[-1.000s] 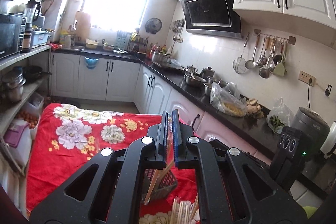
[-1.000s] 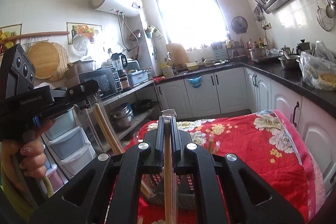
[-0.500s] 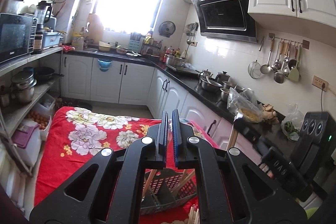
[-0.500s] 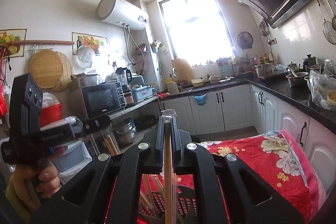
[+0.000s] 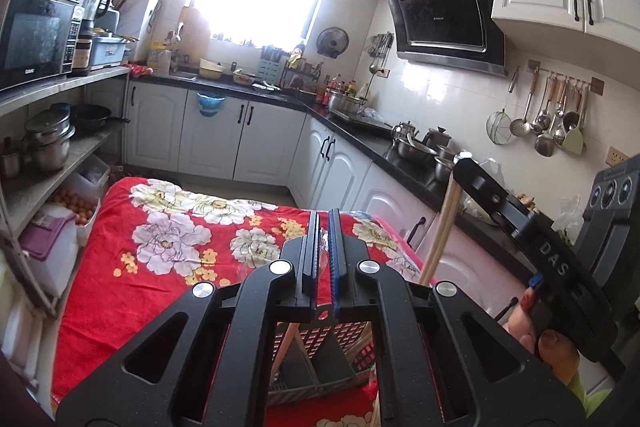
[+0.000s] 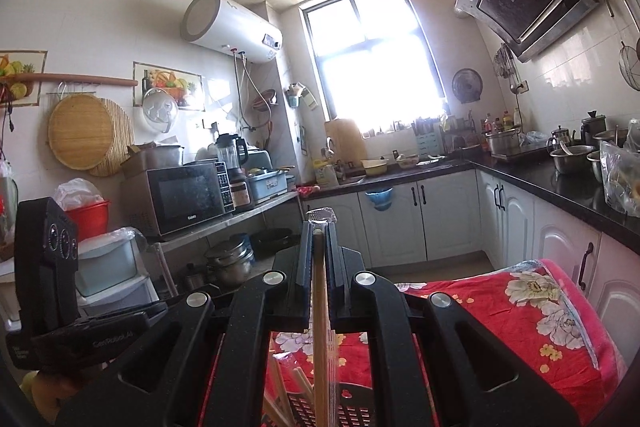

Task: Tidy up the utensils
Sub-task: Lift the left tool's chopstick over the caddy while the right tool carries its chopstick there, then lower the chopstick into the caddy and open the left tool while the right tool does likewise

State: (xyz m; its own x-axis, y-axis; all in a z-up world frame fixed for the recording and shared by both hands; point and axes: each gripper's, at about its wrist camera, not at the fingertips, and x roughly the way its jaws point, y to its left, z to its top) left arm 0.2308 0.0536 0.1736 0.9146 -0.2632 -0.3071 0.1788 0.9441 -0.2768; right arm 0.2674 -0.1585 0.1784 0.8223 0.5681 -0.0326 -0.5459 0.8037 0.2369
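- Left wrist view: a table under a red floral cloth [image 5: 168, 239] fills the middle of the kitchen, with white cabinets and a black countertop [image 5: 360, 143] running along the far and right walls.
- A dark perforated utensil basket [image 5: 320, 359] sits on the cloth at the near end, seen through the frame of the left gripper [image 5: 324, 223]; wooden sticks lean inside its compartments.
- The left gripper hangs above that basket with its pads drawn nearly together, only a thin slit between them, and nothing visible in the slit.
- The right gripper [image 5: 464, 163] is in view to the right, held in a hand [image 5: 536, 327], raised well above the table and pinching a wooden chopstick [image 5: 440, 231] that hangs steeply down toward the basket.
- Right wrist view: the right gripper [image 6: 319, 227] has its pads pressed against the chopstick [image 6: 320, 327], which runs straight down the middle of the picture between them; its lower end passes out of the picture just over the basket [image 6: 352, 411], so whether it touches the basket cannot be told.
- More chopsticks [image 6: 280, 387] stand tilted in the basket, left of the held one.
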